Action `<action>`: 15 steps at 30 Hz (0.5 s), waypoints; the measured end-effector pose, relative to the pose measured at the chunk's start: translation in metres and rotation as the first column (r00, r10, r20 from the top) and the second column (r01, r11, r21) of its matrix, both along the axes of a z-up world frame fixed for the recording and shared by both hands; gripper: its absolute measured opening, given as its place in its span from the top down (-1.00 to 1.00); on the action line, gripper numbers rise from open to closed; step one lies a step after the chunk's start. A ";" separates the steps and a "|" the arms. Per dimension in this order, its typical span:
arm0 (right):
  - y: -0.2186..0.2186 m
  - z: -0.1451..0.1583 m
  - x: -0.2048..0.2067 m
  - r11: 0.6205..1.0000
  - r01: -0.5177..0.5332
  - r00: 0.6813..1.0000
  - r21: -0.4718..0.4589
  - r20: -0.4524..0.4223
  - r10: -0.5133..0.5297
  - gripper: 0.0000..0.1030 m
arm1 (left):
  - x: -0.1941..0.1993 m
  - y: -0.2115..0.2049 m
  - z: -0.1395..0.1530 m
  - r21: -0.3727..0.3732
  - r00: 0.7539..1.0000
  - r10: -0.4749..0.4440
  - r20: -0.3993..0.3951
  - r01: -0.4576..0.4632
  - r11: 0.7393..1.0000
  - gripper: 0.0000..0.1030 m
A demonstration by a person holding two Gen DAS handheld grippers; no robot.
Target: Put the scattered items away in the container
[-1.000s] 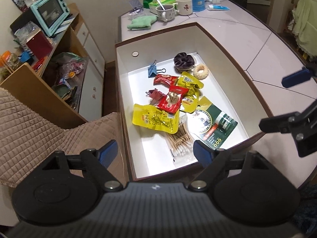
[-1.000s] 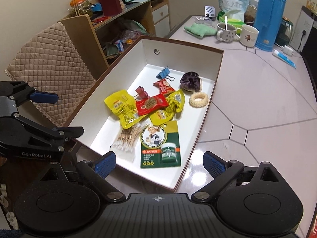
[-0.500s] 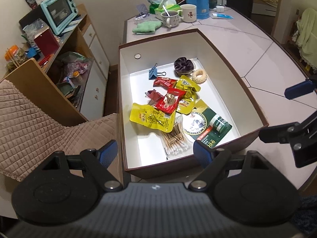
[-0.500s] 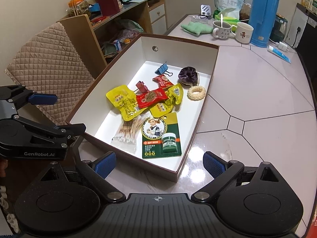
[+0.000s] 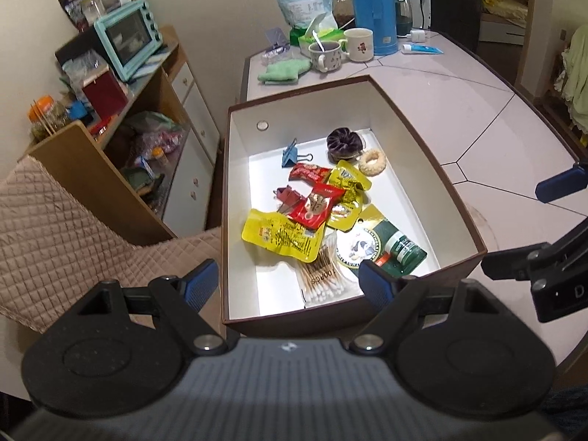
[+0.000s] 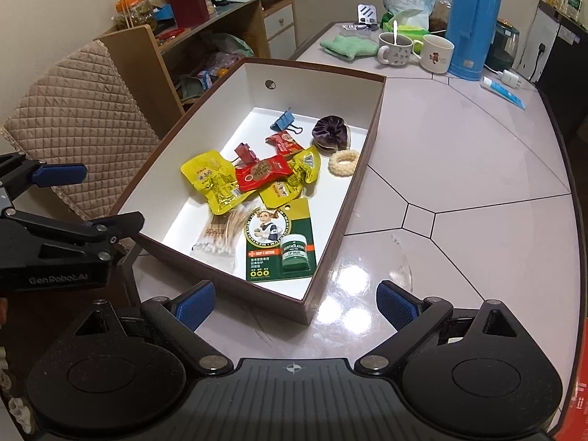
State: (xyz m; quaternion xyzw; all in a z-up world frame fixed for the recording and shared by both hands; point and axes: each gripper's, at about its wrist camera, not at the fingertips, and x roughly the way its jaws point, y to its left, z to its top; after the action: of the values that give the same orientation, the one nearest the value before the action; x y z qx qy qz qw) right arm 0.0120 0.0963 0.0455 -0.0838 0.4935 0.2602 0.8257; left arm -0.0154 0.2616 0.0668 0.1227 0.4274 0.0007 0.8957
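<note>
Nearest to me, both sets of tongs hang over the near edge of the bench [image 6: 477, 139], each spread wide with nothing between its blue pads: the left tongs [image 5: 286, 283] over the near left corner of the box [image 5: 419, 139], the right tongs [image 6: 296, 301] over the glossy benchtop just in front of its near right corner. The brown box with a white inside holds everything loose. At its near end lie a packet of cotton swabs [image 5: 321, 275] and a green lip salve card [image 6: 281, 239], side by side. Past them, yellow snack sachets [image 6: 213, 182] and a red packet [image 6: 262, 172] overlap in a heap with a dark red binder clip [image 6: 245, 152]. Farther in sit a cream hair tie [image 6: 343, 161], a purple scrunchie [image 6: 330, 132] and a blue binder clip [image 6: 283, 119]. Beyond the box, at the bench's far end, stand two mugs [image 6: 415, 51], a green cloth [image 6: 349, 47] and a blue thermos [image 6: 474, 22].
</note>
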 end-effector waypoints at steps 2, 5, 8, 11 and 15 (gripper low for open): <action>-0.004 0.002 -0.004 1.000 0.000 1.000 0.009 0.006 0.000 -0.88 | -0.002 -0.004 0.002 -0.003 1.000 0.001 0.010 -0.001 1.000 -0.57; -0.011 0.005 -0.007 0.999 0.007 1.000 0.045 0.012 -0.008 -0.88 | -0.006 -0.007 0.004 -0.018 1.000 0.012 0.013 -0.012 1.000 -0.57; -0.014 0.007 -0.008 0.999 0.006 1.000 0.049 0.008 -0.006 -0.88 | -0.010 -0.009 0.006 -0.017 0.999 0.043 0.001 -0.043 0.999 -0.58; -0.014 0.007 -0.010 0.999 -0.006 1.000 0.039 0.008 0.006 -0.88 | -0.014 -0.008 0.005 -0.011 0.997 0.079 -0.004 -0.079 0.997 -0.60; -0.015 0.005 -0.012 1.000 -0.004 1.000 0.028 0.004 0.004 -0.88 | -0.022 -0.008 0.006 -0.001 0.994 0.112 0.000 -0.112 0.994 -0.66</action>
State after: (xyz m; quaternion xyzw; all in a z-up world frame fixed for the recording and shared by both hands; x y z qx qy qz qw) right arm -0.0003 0.0818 0.0506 -0.0739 0.4882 0.2683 0.8272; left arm -0.0376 0.2539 0.0726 0.0979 0.4336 0.0509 0.8943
